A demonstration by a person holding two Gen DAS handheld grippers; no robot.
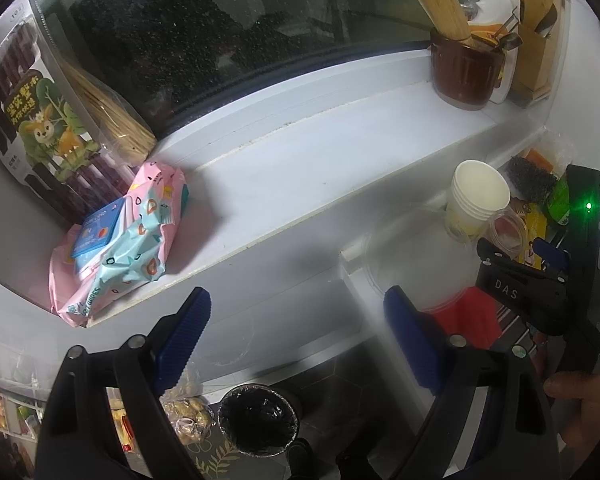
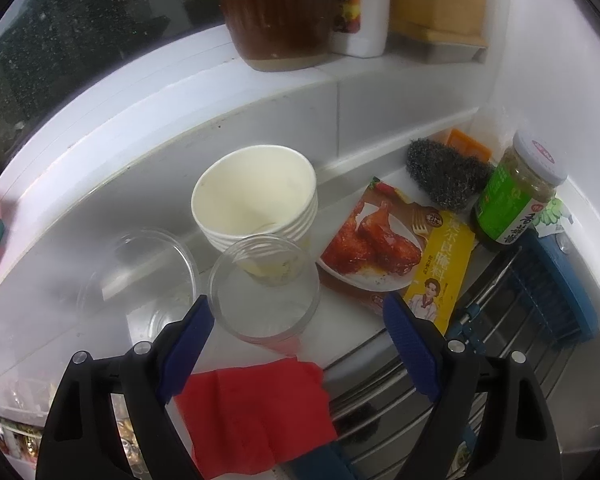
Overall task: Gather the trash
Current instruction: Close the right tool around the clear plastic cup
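On the white bench [image 2: 60, 280], a stack of paper cups [image 2: 256, 208] is sitting empty, touching an empty clear plastic cup [image 2: 266, 296]. Both hand-held grippers, left [image 1: 300, 336] and right [image 2: 300, 340], are hanging spread wide, pinching nothing. Below the bench, a black-lined trash bin [image 1: 259, 420] is standing on the floor.

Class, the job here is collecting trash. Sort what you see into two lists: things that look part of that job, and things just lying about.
Likely part of the job:
clear plastic cup
clear lid
stacked paper cups
lined bin

Just lying about:
sauce jar
steel scourer
seasoning packet
brown pot
red cloth
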